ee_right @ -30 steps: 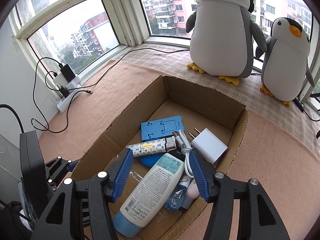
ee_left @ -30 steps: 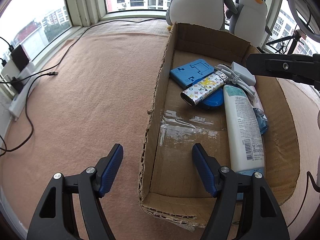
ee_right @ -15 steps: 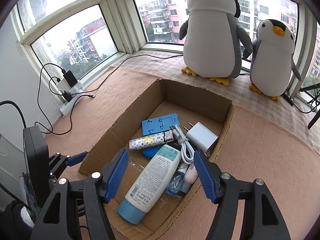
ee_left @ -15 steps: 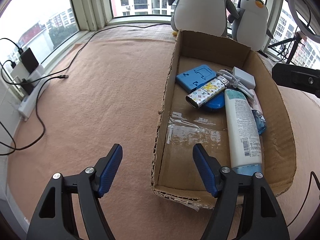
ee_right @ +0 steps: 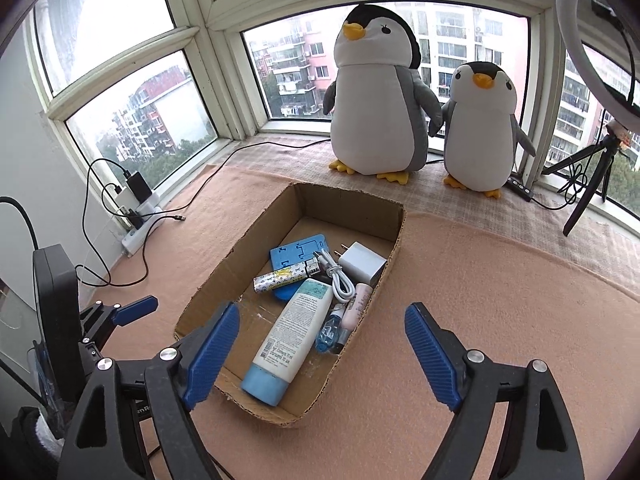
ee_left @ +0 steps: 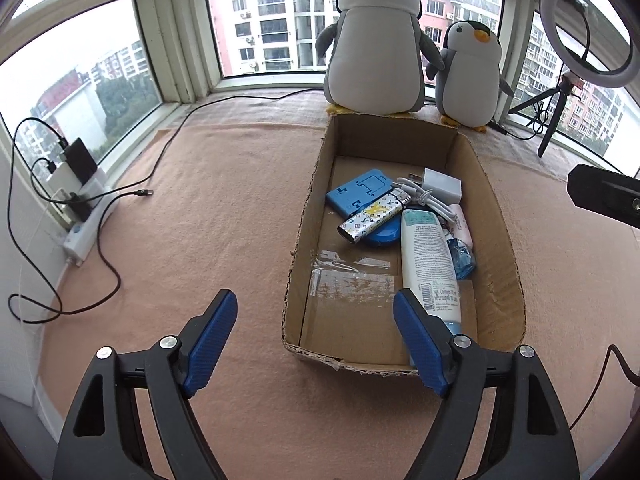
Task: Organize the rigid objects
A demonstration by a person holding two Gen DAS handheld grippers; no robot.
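Brown cardboard box (ee_right: 394, 224) lies on the peach blanket (ee_left: 208, 216), near its far edge, and it holds all the rigid things I can see. A white lotion tube (ee_right: 294, 330) with a light blue cap lies along the box's right wall; its label has small print and a barcode, but I cannot read the words. Beside it are a patterned lighter (ee_left: 370, 220), resting on a blue phone stand (ee_left: 358, 194) and a blue round case (ee_left: 384, 234), then a white charger (ee_right: 362, 262) with its coiled cable (ee_right: 340, 280), a pink tube (ee_right: 356, 304) and a small blue bottle (ee_right: 330, 332). My left gripper (ee_left: 316, 340) hangs wide open over the box's near left corner and holds nothing. My right gripper (ee_right: 320, 350) is also spread wide and empty above the near end. Behind the box stand two plush penguins (ee_right: 378, 96) on the window ledge, a ring light (ee_left: 588, 20) on a tripod is at the right, and a power strip (ee_left: 86, 220) with black cables lies at the blanket's left edge.
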